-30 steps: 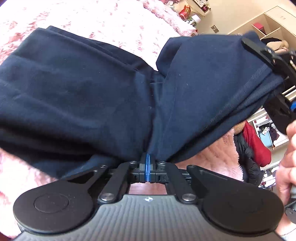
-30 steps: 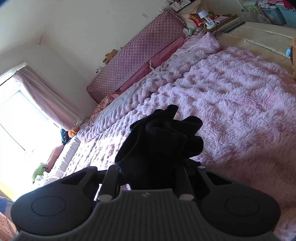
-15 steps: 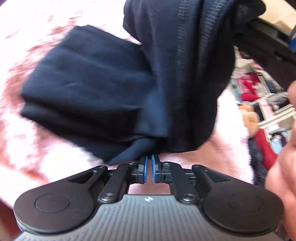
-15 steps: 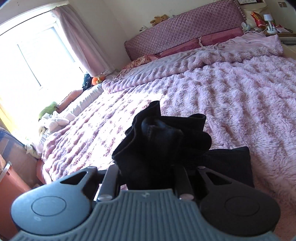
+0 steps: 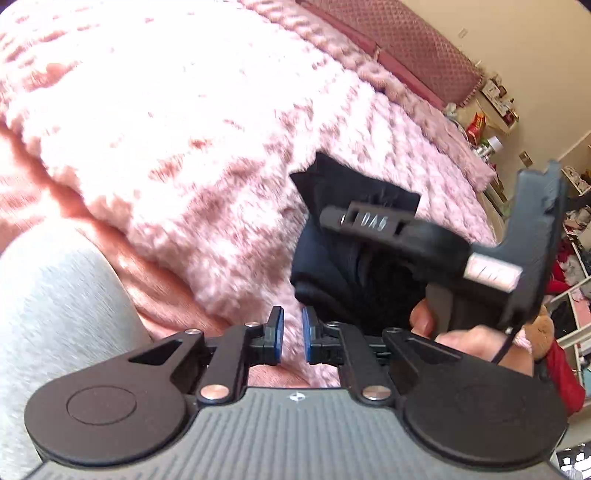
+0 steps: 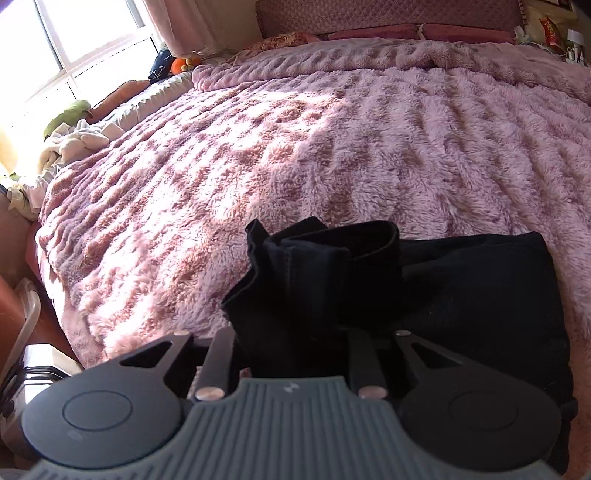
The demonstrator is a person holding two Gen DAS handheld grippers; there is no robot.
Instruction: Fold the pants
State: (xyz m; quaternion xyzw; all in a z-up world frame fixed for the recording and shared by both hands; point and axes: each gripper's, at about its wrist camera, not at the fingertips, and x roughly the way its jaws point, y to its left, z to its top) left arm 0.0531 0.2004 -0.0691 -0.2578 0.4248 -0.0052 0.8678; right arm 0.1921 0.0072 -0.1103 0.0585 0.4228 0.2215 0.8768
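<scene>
Left gripper: blue pads stand a narrow gap apart, nothing between them, only pink fur behind the gap. Right gripper: jaws opening, a bunched wad of the dark pants sits between the fingers and hides the pads, so contact with the cloth can't be read

Pants are navy/black, lying on the pink fluffy blanket near its front edge. In the right wrist view the gathered end stands up out of the jaws, and the flat folded part spreads to the right and low in frame; long axis of that folded part runs roughly left-right along the near edge, though its far right end is cut by the frame. In the left wrist view the same bundle sits just right of the left gripper, with the right gripper's body and the person's right hand over it

Open room: the blanket is bare beyond and to the left of the pants all the way to the quilted headboard. Left bed edge drops off beside the window, with soft toys and loose cloth along it. Grey-clad leg low left in the left view. Cluttered shelves at far right
</scene>
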